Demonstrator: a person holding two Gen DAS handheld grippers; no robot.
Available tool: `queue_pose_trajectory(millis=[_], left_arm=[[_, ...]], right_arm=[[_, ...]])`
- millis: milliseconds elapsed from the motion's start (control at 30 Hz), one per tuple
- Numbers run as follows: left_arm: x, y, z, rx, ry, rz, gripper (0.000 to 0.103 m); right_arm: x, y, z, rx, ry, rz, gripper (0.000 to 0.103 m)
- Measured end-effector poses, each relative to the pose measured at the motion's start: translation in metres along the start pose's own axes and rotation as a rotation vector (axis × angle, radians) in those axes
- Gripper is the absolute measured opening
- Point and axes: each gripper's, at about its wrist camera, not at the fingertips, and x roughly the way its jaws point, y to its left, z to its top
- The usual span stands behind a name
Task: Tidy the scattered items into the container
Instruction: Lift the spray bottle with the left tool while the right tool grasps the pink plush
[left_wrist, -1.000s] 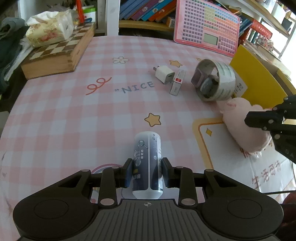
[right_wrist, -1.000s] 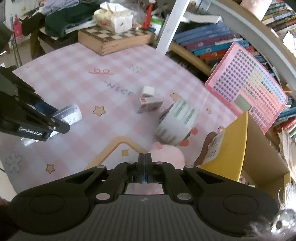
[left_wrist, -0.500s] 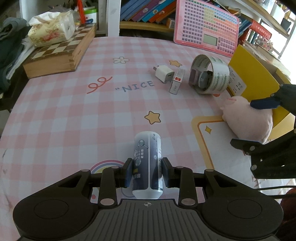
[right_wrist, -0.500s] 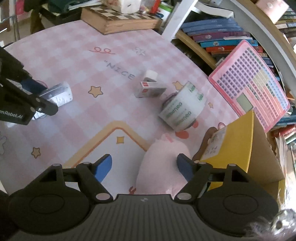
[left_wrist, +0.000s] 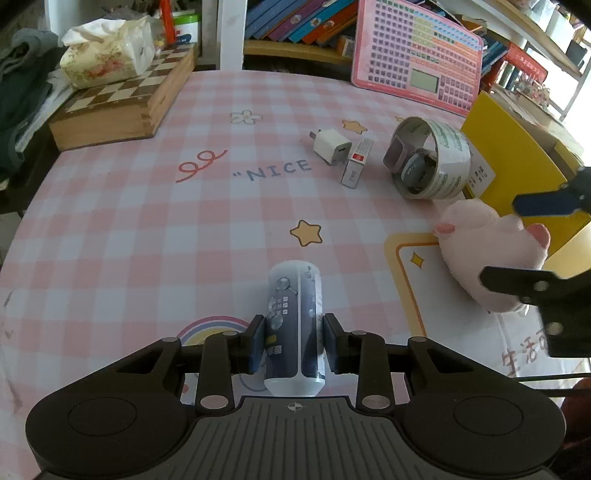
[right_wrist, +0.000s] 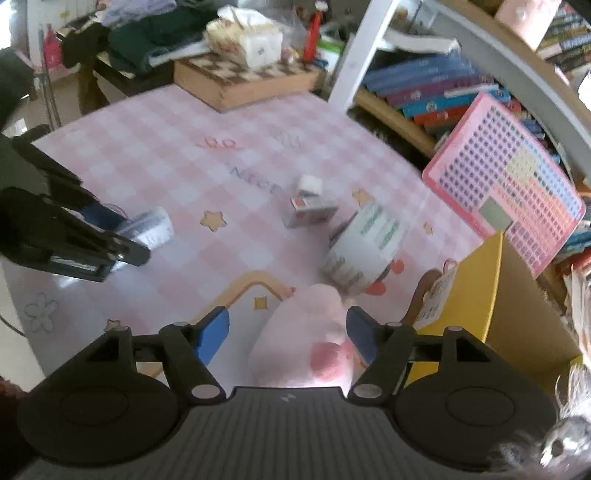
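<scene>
A bottle (left_wrist: 295, 325) lying on the pink tabletop (left_wrist: 147, 221) is gripped by the left hand-held gripper (left_wrist: 294, 343), while the right hand-held gripper (right_wrist: 288, 334), jaws opening, is set w/ a plush toy (right_wrist: 306, 343) between them, beside the yellow box (right_wrist: 476, 280).

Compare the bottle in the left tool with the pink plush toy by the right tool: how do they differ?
The bottle is a hard cylinder printed dark blue and white; the plush toy is soft, rounded and plain pink. The left tool is shut on the bottle, while the right tool is opening, with the plush toy between its blue pads but not clamped. The toy lies beside the yellow box; the bottle is far from it. Both lie on the checked tablecloth.
</scene>
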Motion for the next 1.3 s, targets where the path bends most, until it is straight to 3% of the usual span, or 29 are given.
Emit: queue_pose_trajectory(millis=[133,267,433,567,767,967,1300], left_arm=[[0.001,-0.002,-0.001,0.008,0.004,0.006,0.032],[0.001,-0.003,-0.001,0.008,0.009,0.009,0.031],[0.001,-0.002,0.000,0.008,0.012,0.007,0.031],[0.001,-0.001,-0.001,0.003,0.006,0.003,0.031],[-0.004,0.003,-0.001,-0.061,0.003,-0.028,0.031],[-0.023,0.007,0.001,-0.140,-0.052,-0.067,0.031],[-0.056,0.009,-0.002,-0.213,-0.168,-0.072,0.030]], right_arm=[[0.026,0.002,0.000,-0.016,0.066,-0.078,0.074],[0.039,0.005,-0.002,-0.064,0.087,-0.101,0.074],[0.052,0.001,-0.005,-0.108,0.123,-0.131,0.064],[0.049,-0.006,-0.006,-0.076,0.093,-0.078,0.057],[0.026,-0.015,-0.004,0.109,0.024,0.068,0.053],[-0.001,-0.019,-0.006,0.205,-0.014,0.090,0.053],[-0.024,-0.003,-0.022,0.186,-0.043,0.059,0.053]])
